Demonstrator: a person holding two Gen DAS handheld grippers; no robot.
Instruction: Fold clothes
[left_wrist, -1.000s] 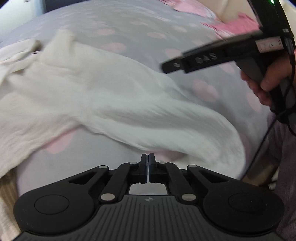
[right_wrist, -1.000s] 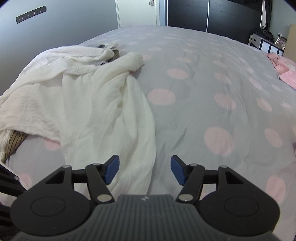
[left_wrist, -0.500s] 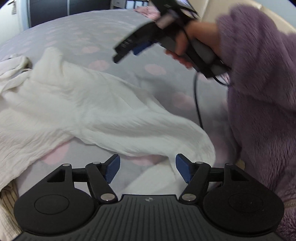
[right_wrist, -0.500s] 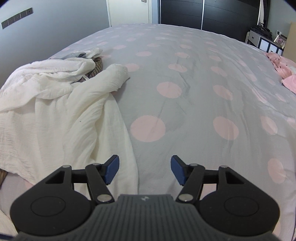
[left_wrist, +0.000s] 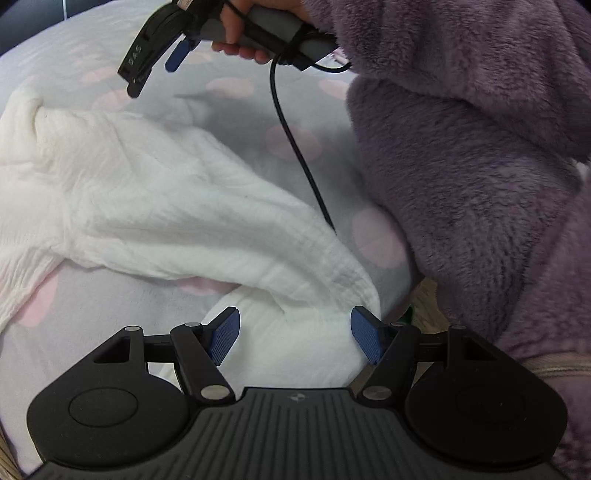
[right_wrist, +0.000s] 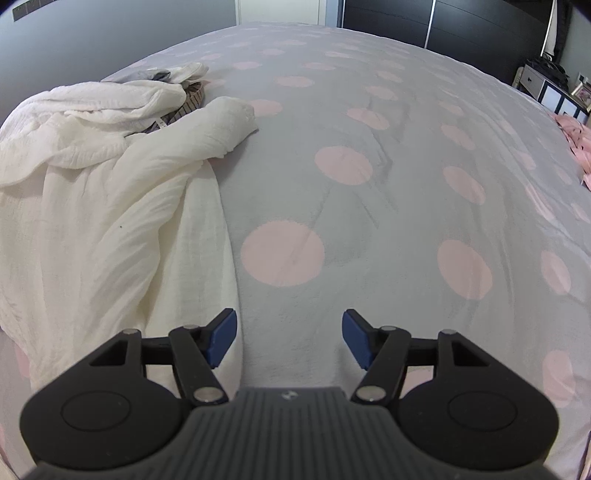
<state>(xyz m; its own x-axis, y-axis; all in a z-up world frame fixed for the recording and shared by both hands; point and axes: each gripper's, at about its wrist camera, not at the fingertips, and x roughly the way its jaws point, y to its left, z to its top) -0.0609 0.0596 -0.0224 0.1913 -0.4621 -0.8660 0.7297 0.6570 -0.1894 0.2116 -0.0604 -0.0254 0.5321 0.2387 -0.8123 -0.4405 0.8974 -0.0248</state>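
Note:
A white crinkled garment lies spread over a grey bedspread with pink dots. My left gripper is open, its blue pads either side of the garment's near corner at the bed edge, not gripping it. My right gripper is open and empty, hovering over the bedspread just right of the garment's edge. The right gripper also shows in the left wrist view, held up above the garment.
A striped garment is tucked among the white folds at the far left. Pink clothes lie at the bed's right edge. My purple fleece sleeve fills the right of the left wrist view. Dark wardrobes and a dresser stand beyond the bed.
My left gripper opened from shut and now sits over the garment's near corner. My right gripper moved forward over the bed, staying open.

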